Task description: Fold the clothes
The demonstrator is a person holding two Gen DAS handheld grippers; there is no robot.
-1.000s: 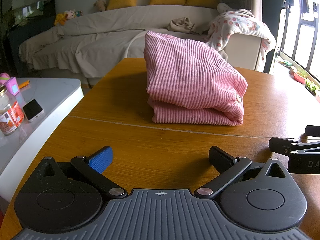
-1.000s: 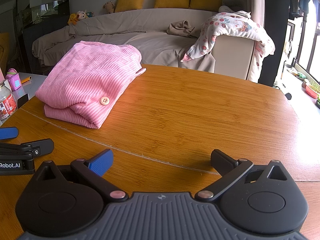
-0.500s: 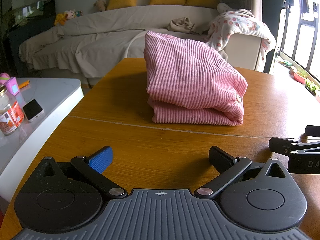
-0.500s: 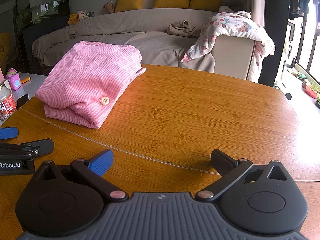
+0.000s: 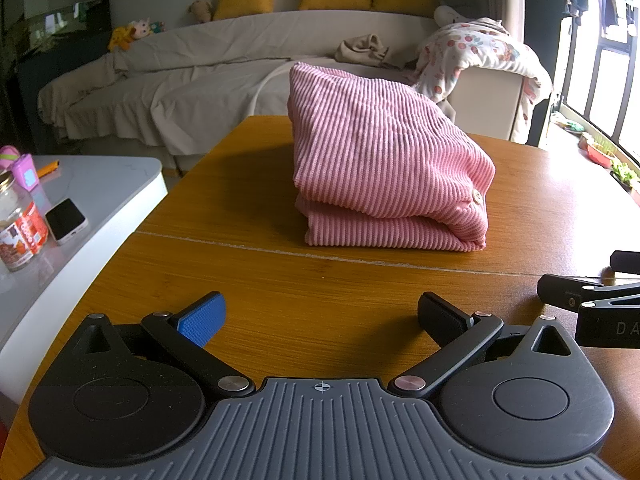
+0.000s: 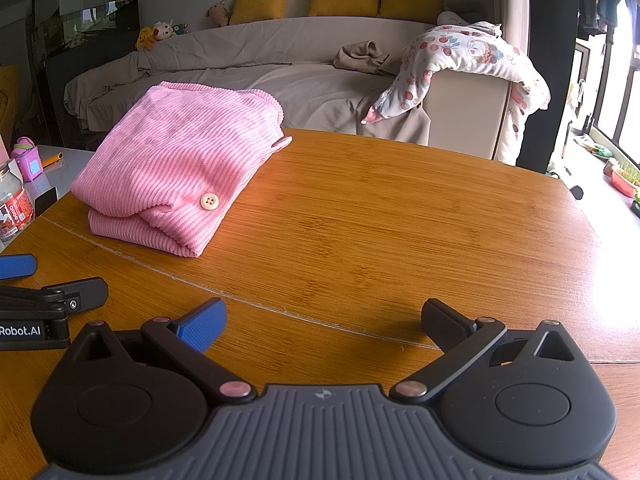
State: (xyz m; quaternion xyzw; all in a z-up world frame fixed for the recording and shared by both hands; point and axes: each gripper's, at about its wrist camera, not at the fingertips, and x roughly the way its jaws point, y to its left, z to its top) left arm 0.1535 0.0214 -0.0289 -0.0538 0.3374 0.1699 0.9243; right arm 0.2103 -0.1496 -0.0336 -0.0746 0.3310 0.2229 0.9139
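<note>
The pink sweater [image 5: 384,164] sits folded on the desk [image 6: 400,216], well ahead of both my claws, left [image 5: 320,312] and right [image 6: 324,314], each spread wide and empty. It looks soft, thick and light, so I'd pinch the doubled front edge.

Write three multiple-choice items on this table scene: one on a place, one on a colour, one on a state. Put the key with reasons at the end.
1. Where does the pink garment lie?
A. on the wooden table
B. on the sofa
C. on the white side table

2. What colour is the pad on one finger of the right tongs?
A. red
B. blue
C. yellow

3. In what state is the garment?
A. spread flat
B. hanging from the tongs
C. folded into a stack

Key:
1 A, it rests on the wood, with the sofa behind it.
2 B, the pad beside the black finger is blue.
3 C, layers lie doubled over, a button on top, and both the right and left tongs stand open and apart from it.
</note>
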